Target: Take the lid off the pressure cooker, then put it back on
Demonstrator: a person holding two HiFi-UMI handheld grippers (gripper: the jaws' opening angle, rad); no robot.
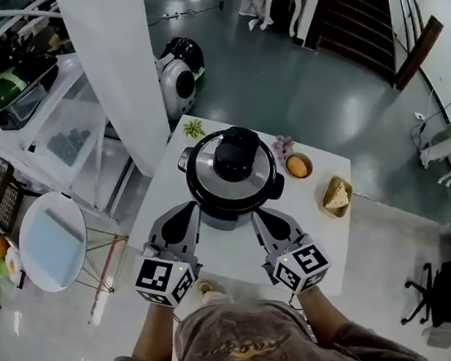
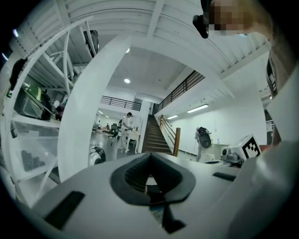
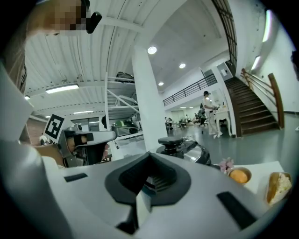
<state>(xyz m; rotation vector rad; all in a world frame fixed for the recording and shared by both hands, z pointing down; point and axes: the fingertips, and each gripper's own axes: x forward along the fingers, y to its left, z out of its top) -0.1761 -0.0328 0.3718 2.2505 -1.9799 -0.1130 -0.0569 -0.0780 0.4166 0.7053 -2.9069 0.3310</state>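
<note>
The pressure cooker stands on the white table, its steel lid with a black knob on top of it. My left gripper sits at the cooker's near left, shut with nothing between its jaws. My right gripper sits at the near right, also shut and empty. In the right gripper view the cooker shows just beyond the closed jaws. The left gripper view has no cooker in it, only its closed jaws and the hall behind.
On the table are a small bowl with an orange ball, a wooden dish with a wedge of food, a small green sprig and pale flowers. A white pillar, shelving and a round side table stand at the left.
</note>
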